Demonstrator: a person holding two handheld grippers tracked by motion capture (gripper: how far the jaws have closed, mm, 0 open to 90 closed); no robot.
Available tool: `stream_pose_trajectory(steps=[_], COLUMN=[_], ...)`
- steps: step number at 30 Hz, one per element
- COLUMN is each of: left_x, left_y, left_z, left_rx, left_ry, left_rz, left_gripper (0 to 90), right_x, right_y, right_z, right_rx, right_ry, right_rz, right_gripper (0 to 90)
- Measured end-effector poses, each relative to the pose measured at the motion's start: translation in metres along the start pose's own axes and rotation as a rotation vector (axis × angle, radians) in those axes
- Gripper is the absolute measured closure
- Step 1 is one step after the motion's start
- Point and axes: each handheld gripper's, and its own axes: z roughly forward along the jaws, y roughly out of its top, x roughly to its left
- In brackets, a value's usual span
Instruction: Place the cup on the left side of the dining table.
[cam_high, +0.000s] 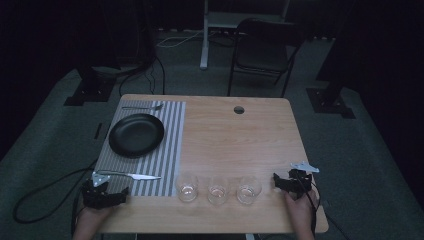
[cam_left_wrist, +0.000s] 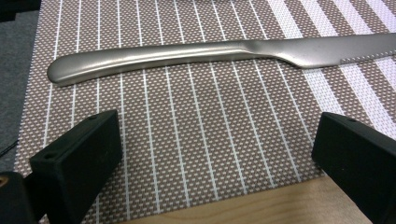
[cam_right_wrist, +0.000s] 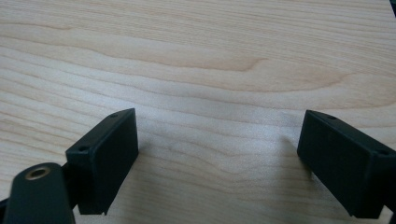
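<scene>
A steel table knife (cam_high: 134, 175) (cam_left_wrist: 215, 53) lies across the near end of a striped placemat (cam_high: 165, 155) (cam_left_wrist: 196, 135). My left gripper (cam_high: 102, 192) (cam_left_wrist: 215, 154) rests at the table's near left corner, just short of the knife's handle, jaws wide open with nothing between them. A black plate (cam_high: 136, 134) sits on the mat farther back, with a fork (cam_high: 143, 107) beyond it. Three clear glasses (cam_high: 218, 189) stand in a row near the front edge. My right gripper (cam_high: 289, 181) (cam_right_wrist: 217, 154) is open over bare wood at the near right, beside the rightmost glass (cam_high: 248, 189).
The wooden table (cam_high: 235, 140) (cam_right_wrist: 196, 56) has a round cable hole (cam_high: 239, 109) at the back. A folding chair (cam_high: 265, 50) and stand legs are on the floor behind it. Cables (cam_high: 45, 195) trail off to the left.
</scene>
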Motion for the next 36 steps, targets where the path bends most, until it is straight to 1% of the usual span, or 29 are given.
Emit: stream_pose_trajectory(steps=[2, 3, 5, 6, 8, 9, 10, 12, 14, 15, 23, 24, 25, 26, 27, 29, 30, 33, 35, 36], left_x=[0.000, 0.000, 0.000, 0.000, -0.001, -0.003, -0.003, -0.005, -0.006, -0.006, -0.007, -0.008, -0.008, -0.011, -0.011, -0.013, -0.014, -0.016, -0.018, -0.019], left_y=[-0.001, -0.001, 0.000, 0.001, 0.001, 0.002, 0.002, 0.002, 0.002, 0.003, 0.003, 0.003, 0.003, 0.004, 0.004, 0.004, 0.004, 0.005, 0.005, 0.006], left_z=[-0.001, -0.002, -0.003, -0.004, -0.005, -0.005, -0.005, -0.005, -0.005, -0.005, -0.007, -0.008, -0.008, -0.008, -0.008, -0.009, -0.009, -0.010, -0.011, -0.012], left_rx=[0.002, -0.001, -0.014, -0.017, -0.020, -0.017, -0.017, -0.011, -0.009, -0.007, -0.020, -0.028, -0.028, -0.033, -0.033, -0.032, -0.037, -0.036, -0.048, -0.045], left_ry=[-0.004, -0.004, -0.019, -0.018, -0.038, -0.051, -0.051, -0.055, -0.054, -0.065, -0.091, -0.107, -0.107, -0.114, -0.114, -0.128, -0.125, -0.146, -0.167, -0.183], left_rz=[0.011, 0.010, 0.004, 0.003, 0.000, 0.011, 0.011, 0.023, 0.022, 0.023, 0.024, 0.035, 0.035, 0.052, 0.052, 0.061, 0.065, 0.077, 0.092, 0.098], left_gripper=[2.2, 2.1, 2.1, 2.2, 2.2, 2.2, 2.2, 3.0, 4.4, 4.4, 4.3, 4.3, 4.3, 4.3, 4.3, 4.3, 4.3, 4.4, 4.3, 4.3], right_x=[0.000, 0.000, 0.000, 0.000, 0.000, 0.000, 0.000, 0.000, 0.000, 0.000, 0.000, 0.000, 0.000, 0.000, 0.000, 0.000, 0.000, 0.000, 0.000, 0.000], right_y=[0.000, 0.000, 0.000, 0.000, 0.000, 0.000, 0.000, 0.000, 0.000, 0.000, 0.000, 0.000, 0.000, 0.000, 0.000, 0.000, 0.000, 0.000, 0.000, 0.000], right_z=[0.000, 0.000, 0.000, 0.000, 0.000, 0.000, 0.000, 0.000, 0.000, 0.000, 0.000, 0.000, 0.000, 0.000, 0.000, 0.000, 0.000, 0.000, 0.000, 0.000], right_rx=[0.000, 0.000, 0.000, 0.000, 0.000, 0.000, 0.000, 0.000, 0.000, 0.000, 0.000, 0.000, 0.000, 0.000, 0.000, 0.000, 0.000, 0.000, 0.000, 0.000], right_ry=[0.000, 0.000, 0.000, 0.000, 0.000, 0.000, 0.000, 0.000, 0.000, 0.000, 0.000, 0.000, 0.000, 0.000, 0.000, 0.000, 0.000, 0.000, 0.000, 0.000], right_rz=[0.000, 0.000, 0.000, 0.000, 0.000, 0.000, 0.000, 0.000, 0.000, 0.001, 0.000, 0.000, 0.000, 0.000, 0.000, 0.000, 0.000, 0.000, 0.000, 0.001], right_gripper=[12.0, 12.0, 12.0, 12.0, 12.0, 12.0, 12.0, 12.0, 12.0, 12.0, 12.0, 12.0, 12.0, 12.0, 12.0, 12.0, 12.0, 12.0, 12.0, 12.1])
